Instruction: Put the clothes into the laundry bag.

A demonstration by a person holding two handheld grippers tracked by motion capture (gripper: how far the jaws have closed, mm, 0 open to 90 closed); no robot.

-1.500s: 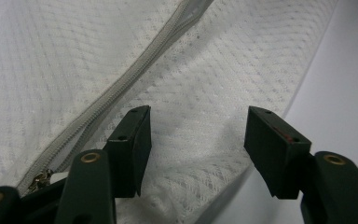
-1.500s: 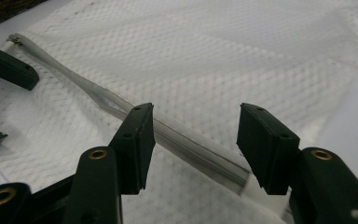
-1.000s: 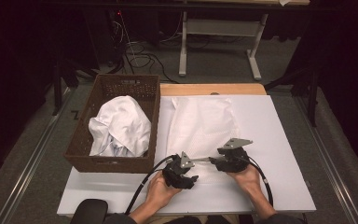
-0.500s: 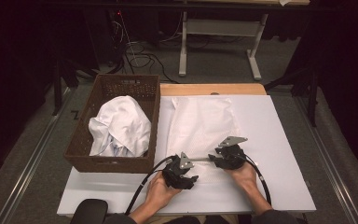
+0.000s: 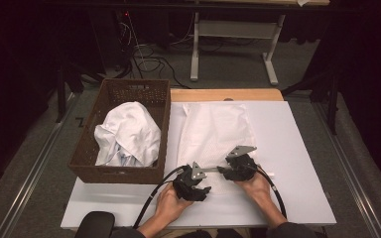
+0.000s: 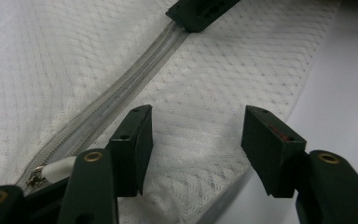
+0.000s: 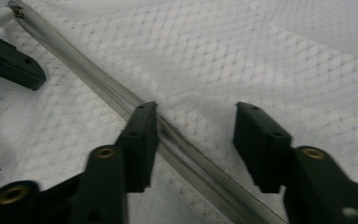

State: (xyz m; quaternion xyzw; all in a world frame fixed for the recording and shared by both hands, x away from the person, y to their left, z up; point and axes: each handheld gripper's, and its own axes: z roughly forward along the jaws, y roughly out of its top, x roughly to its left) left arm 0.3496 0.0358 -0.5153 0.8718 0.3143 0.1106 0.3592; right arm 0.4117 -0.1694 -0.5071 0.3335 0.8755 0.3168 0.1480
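Observation:
A white mesh bag [image 5: 217,131] lies flat on the white table [image 5: 297,148], with its zipper [image 6: 121,88] along the near edge. My left gripper [image 5: 201,184] rests on the bag's near left corner. Its jaws stand open [image 6: 196,126] over the mesh, and the white zipper pull [image 6: 58,169] sits just outside its left jaw. My right gripper [image 5: 224,171] sits close to the right of it, also open [image 7: 196,119]. Its jaws have just been opening, with a low fold of mesh between them. The zipper [image 7: 186,158] passes under its left jaw.
A brown wicker basket [image 5: 92,148] holding crumpled white cloth [image 5: 126,134] stands on the table's left side, next to the bag. A wooden strip [image 5: 228,94] edges the table's far side. Cables trail from both grippers toward the near edge.
My right gripper has shifted slightly to the left along the bag's near edge, closer to the left gripper. The left gripper has stayed where it was.

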